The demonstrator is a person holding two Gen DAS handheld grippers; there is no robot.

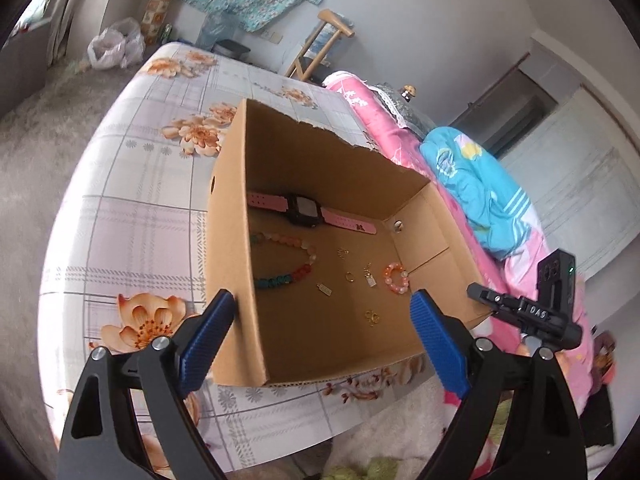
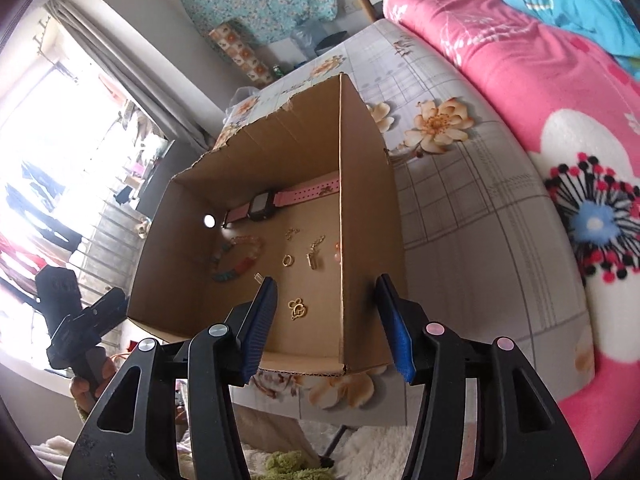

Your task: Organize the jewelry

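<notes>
An open cardboard box (image 1: 320, 168) stands on the flowered table (image 1: 140, 220). On its floor lie a pink-strap watch (image 1: 304, 210), a long multicoloured bead bracelet (image 1: 288, 264), a small orange bead bracelet (image 1: 397, 278), a gold ring (image 1: 350, 276), two pendants and a gold charm (image 1: 372, 317). My left gripper (image 1: 322, 304) is open wide over the box's near end, its left finger outside the left wall. My right gripper (image 2: 326, 290) is half open and straddles the box's right wall (image 2: 340, 200) without pressing it. The watch (image 2: 262, 204) and the charm (image 2: 298, 309) show there too.
A pink flowered blanket (image 2: 500, 80) and a blue quilt (image 1: 472, 184) lie on the bed beside the table. A wooden chair (image 1: 320, 48) and plastic bags (image 1: 116, 42) stand beyond the table's far end. A hand (image 2: 88, 384) holds the left gripper at the box's left.
</notes>
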